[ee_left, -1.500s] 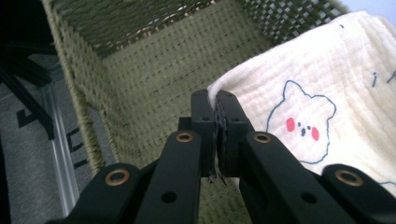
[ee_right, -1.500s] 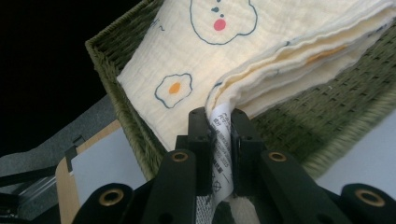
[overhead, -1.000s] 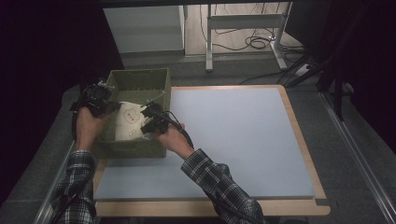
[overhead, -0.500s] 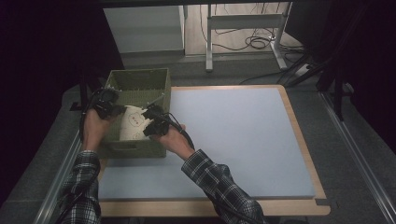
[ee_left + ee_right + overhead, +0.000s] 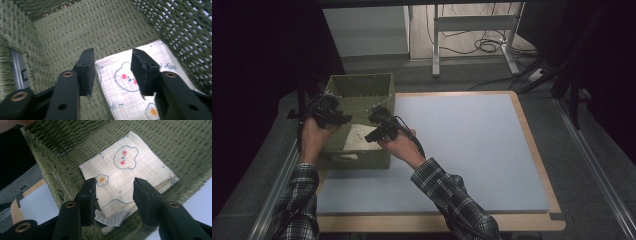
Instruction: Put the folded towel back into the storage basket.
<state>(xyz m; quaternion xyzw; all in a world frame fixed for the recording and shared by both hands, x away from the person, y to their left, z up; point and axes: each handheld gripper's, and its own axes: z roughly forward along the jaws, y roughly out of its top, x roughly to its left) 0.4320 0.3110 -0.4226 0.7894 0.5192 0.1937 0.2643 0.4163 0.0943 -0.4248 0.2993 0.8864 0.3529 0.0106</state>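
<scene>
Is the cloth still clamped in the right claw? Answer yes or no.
No: the right claw stands open above the folded cloth, which lies flat in the basket.

We are holding our left gripper (image 5: 333, 118) and right gripper (image 5: 379, 131), jaws just opening, over the folded cloth (image 5: 362, 136) lying in the green woven basket (image 5: 358, 84).

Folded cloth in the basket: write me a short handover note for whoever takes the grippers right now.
Left gripper: jaws have just been opening, nothing between them, poised above the folded cloth.
Right gripper: jaws have also just been opening, empty, above the cloth's near edge with its label.
The cloth, cream with bear and egg prints, lies flat on the floor of the green woven basket, which sits at the left end of the blue mat.
Done: cloth folded, placed in the basket, released.
Left: probably only lifting both grippers out of the basket.
</scene>
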